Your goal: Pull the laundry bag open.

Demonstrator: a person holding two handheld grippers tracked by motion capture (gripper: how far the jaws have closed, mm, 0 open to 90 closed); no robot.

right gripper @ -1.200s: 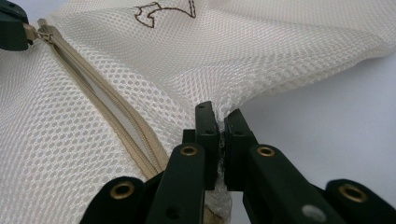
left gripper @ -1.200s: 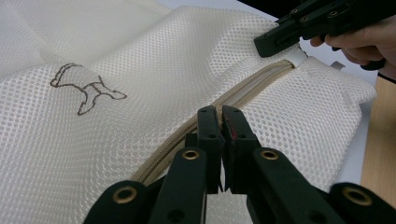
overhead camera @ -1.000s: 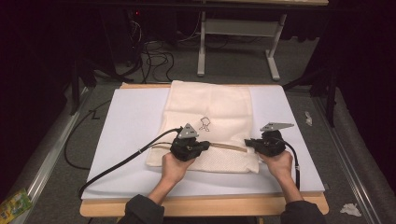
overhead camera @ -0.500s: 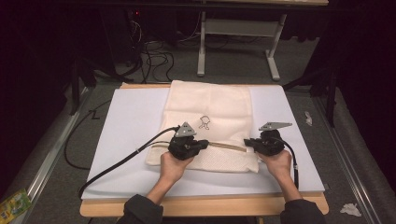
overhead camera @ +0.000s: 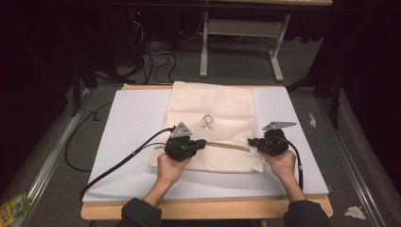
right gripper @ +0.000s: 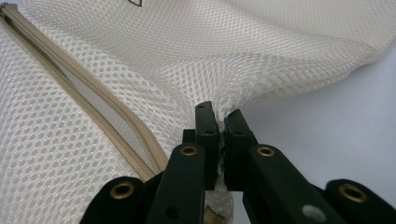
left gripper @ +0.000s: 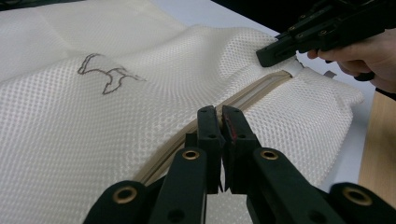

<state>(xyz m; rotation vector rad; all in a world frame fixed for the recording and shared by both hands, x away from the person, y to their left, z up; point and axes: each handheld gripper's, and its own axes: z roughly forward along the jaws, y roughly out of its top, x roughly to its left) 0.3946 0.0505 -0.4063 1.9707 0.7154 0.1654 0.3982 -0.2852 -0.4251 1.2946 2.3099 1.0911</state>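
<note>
- High view: a cream-white mesh laundry bag (overhead camera: 210,127) with a small dark outline drawing (overhead camera: 206,122) lies flat in the middle of a white rectangular board (overhead camera: 127,123) on a wooden table (overhead camera: 203,208). A beige zipper (overhead camera: 229,146) runs across the bag's near part. The black left gripper (overhead camera: 201,143) sits at the zipper's left end, held in the person's left hand (overhead camera: 169,168), with a grey three-cornered plate on top and a black cable trailing off to the left. The black right gripper (overhead camera: 250,142) sits at the zipper's right end, in the right hand (overhead camera: 282,163). Both point inward, toward each other.
- Left gripper view: the left gripper's (left gripper: 218,114) two jaws stand pressed together right over the zipper line (left gripper: 243,95); something small seems pinched between them at the zipper, but I cannot tell exactly what. The mesh (left gripper: 70,140) spreads out on both sides of it. Farther along, the right gripper (left gripper: 268,55) clamps the bag's fabric at the far end of the zipper.
- Right gripper view: the right gripper's (right gripper: 218,114) jaws are closed on a bunched fold of the mesh bag (right gripper: 261,51), and mesh shows squeezed between the pads. The zipper (right gripper: 88,100) runs off to the upper left, partly parted. The white board (right gripper: 341,116) lies to the right.
</note>
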